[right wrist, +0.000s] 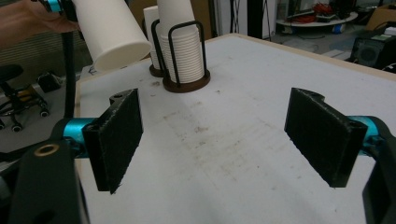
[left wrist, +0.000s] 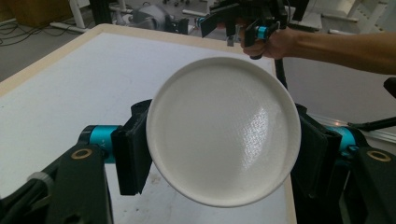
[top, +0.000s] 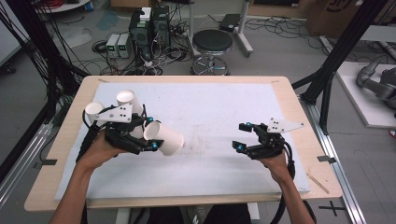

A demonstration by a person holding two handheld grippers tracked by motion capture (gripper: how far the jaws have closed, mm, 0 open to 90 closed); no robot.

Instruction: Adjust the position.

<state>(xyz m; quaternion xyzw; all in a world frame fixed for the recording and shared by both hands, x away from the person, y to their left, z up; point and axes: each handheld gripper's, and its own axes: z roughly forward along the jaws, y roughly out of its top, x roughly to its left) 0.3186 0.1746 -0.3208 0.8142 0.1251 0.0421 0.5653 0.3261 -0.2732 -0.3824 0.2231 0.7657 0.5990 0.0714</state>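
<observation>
A white paper cup point(top: 166, 138) lies on its side in the air over the left part of the white mat point(top: 219, 107), with my left gripper point(top: 152, 133) shut on it. The left gripper view looks at the cup's round bottom point(left wrist: 224, 130) between the two black pads point(left wrist: 133, 156). Two stacks of white cups point(top: 128, 100) stand in black wire holders point(right wrist: 183, 85) just behind the left hand. Over the right part of the mat my right gripper point(top: 240, 136) hangs open, with nothing between its pads point(right wrist: 116, 140). The held cup point(right wrist: 109, 30) shows at the upper left of the right gripper view.
The mat covers a wooden table point(top: 299, 116). Behind the table are a black stool point(top: 212, 44), computer boxes point(top: 149, 25) and loose cables on the floor. Black frame posts point(top: 343, 46) rise at the right and left sides.
</observation>
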